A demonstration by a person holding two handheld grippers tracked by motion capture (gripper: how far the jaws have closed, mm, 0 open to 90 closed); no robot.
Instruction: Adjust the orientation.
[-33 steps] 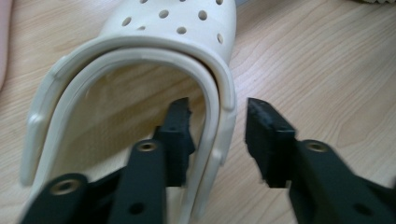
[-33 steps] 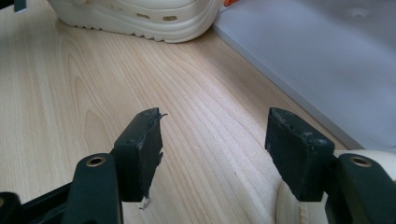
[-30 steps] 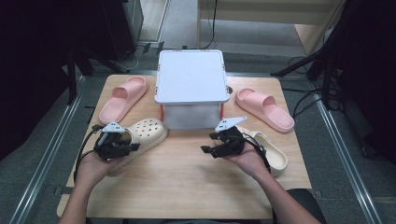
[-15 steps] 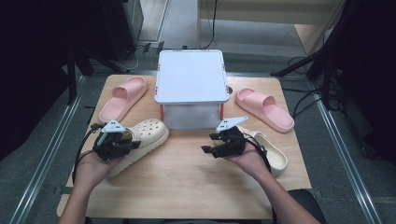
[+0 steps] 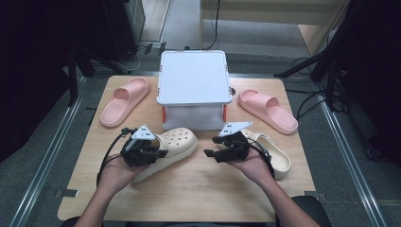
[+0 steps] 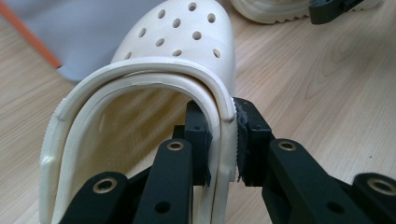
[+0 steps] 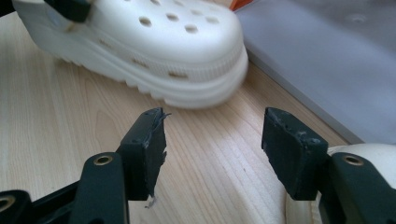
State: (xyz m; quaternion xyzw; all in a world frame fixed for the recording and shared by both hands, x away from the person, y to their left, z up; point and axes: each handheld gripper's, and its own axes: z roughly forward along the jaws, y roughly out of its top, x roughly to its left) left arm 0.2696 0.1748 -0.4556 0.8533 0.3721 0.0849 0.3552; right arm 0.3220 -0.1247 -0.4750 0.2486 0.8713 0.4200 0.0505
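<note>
A cream perforated clog (image 5: 178,142) lies in front of the box, toe toward the table's middle. My left gripper (image 5: 150,152) is shut on its heel-side rim; in the left gripper view the pads (image 6: 201,135) pinch the clog's wall (image 6: 187,42) from inside and outside, having just closed a little further on it. My right gripper (image 5: 213,147) is open just right of the clog's toe, and nothing but bare wood sits between its jaws (image 7: 212,140). The clog (image 7: 140,42) is ahead of them. A second cream clog (image 5: 278,158) lies under the right hand.
A white lidded box (image 5: 194,78) with orange latches stands at the table's back centre. One pink slide (image 5: 124,100) lies to its left and another (image 5: 268,109) to its right. The wooden table (image 5: 198,194) has free room near the front edge.
The left hand has carried the clog to the right, toward the table's middle and the right gripper. The right hand has stayed in place.
</note>
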